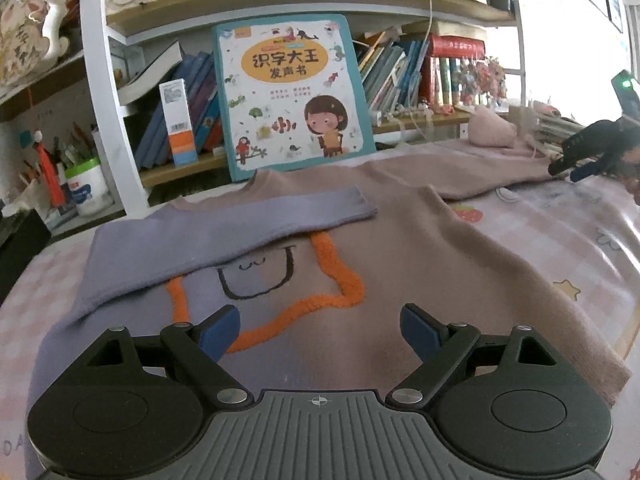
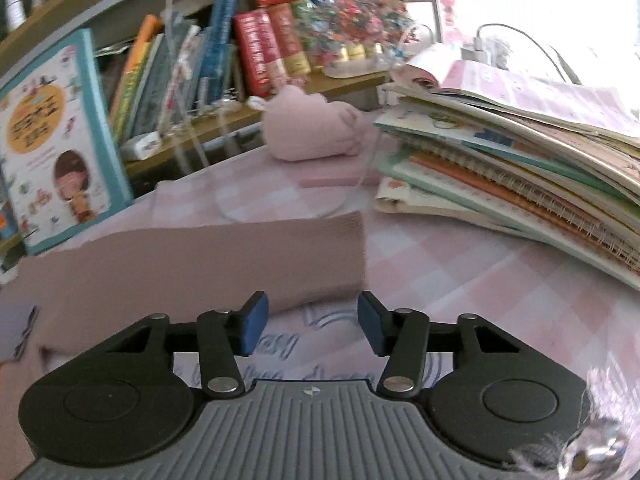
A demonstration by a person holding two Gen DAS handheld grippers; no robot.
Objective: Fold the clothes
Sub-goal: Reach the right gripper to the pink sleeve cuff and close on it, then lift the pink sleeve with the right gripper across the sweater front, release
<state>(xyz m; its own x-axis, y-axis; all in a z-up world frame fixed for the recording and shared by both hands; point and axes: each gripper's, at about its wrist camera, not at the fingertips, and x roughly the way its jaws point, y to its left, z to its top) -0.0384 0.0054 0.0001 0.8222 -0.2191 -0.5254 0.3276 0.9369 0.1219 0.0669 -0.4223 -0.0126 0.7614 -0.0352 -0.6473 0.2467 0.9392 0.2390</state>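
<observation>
Sweater (image 1: 400, 264): lies flat on the pink checked tablecloth (image 1: 552, 236), filling the frame's centre.
Folded sleeve (image 1: 224, 236): laid across the chest, middle left.
Other sleeve (image 2: 200, 264): stretched out, its cuff ending at centre frame.
My left gripper (image 1: 320, 332): jaws spread wide above the sweater's hem, holding nothing.
My right gripper (image 2: 312, 328): jaws apart just short of the cuff, seemingly not touching it.
Picture book (image 1: 292, 96): propped upright behind the collar.

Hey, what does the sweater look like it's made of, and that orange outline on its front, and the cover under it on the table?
Sweater: a soft, matte knit, probably wool or acrylic; its fuzzy surface and ribbed cuff suggest so. Orange outline: raised, fluffy yarn, like chenille or terry, standing above the knit. Table cover: pink checked with printed pictures; its light glare suggests a smooth plastic-like sheet, though that is uncertain.
</observation>
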